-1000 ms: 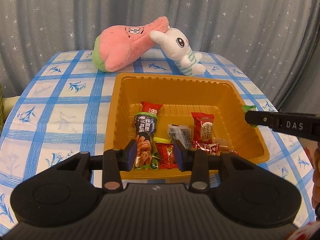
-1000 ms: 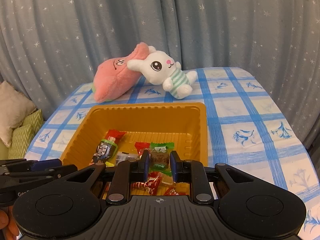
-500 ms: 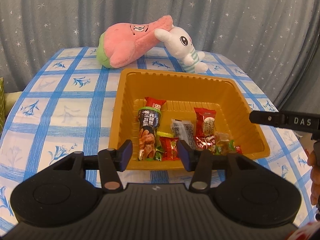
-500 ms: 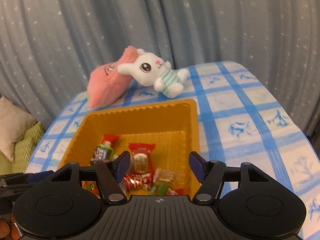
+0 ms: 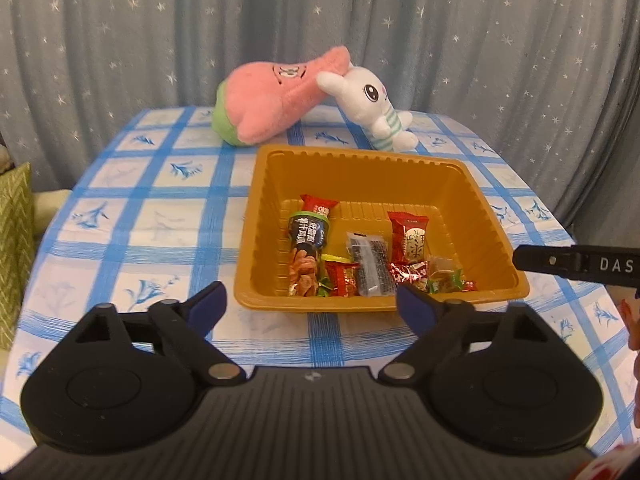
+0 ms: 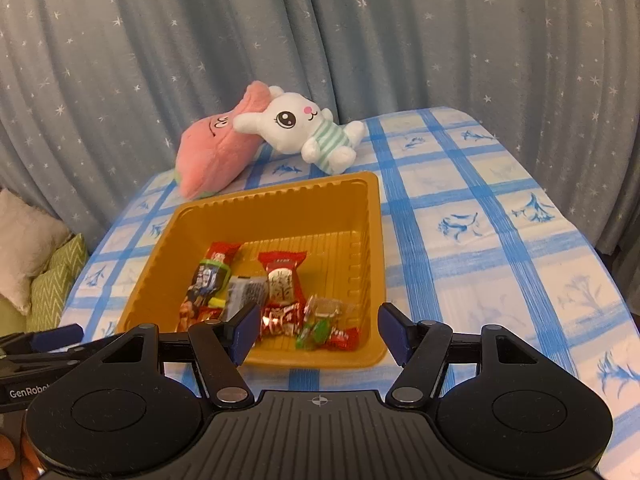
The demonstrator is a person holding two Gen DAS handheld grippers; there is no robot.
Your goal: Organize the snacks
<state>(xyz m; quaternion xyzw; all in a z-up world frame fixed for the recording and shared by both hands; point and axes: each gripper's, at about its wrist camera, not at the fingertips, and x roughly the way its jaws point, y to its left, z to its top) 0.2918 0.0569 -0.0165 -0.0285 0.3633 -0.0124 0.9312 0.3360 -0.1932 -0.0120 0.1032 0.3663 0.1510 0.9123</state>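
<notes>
Both grippers hung back from the near rim of the orange tray (image 5: 248, 216), centre frame in both wrist views. The left gripper (image 5: 310, 308) had its jaws opening, already spread wide, nothing between them; the right gripper (image 6: 316, 330) stood about half open, also empty. The snacks (image 5: 360, 256) all lay inside the tray, bunched toward its near wall: a tall dark chip pack (image 5: 306, 248), a red pouch (image 5: 409, 236), a black sachet (image 5: 368, 266), small wrapped candies (image 6: 320, 326). No loose snack showed on the checked tablecloth (image 5: 160, 220), so the collecting step looked finished, release done. Next move, as a guess: pull clear or tidy the pile, which would call for a reach over the rim. A pink plush (image 5: 276, 100) and a white rabbit plush (image 6: 304, 128) sat behind the tray, upper centre, out of the way. The tray's near wall was the only obstacle.
</notes>
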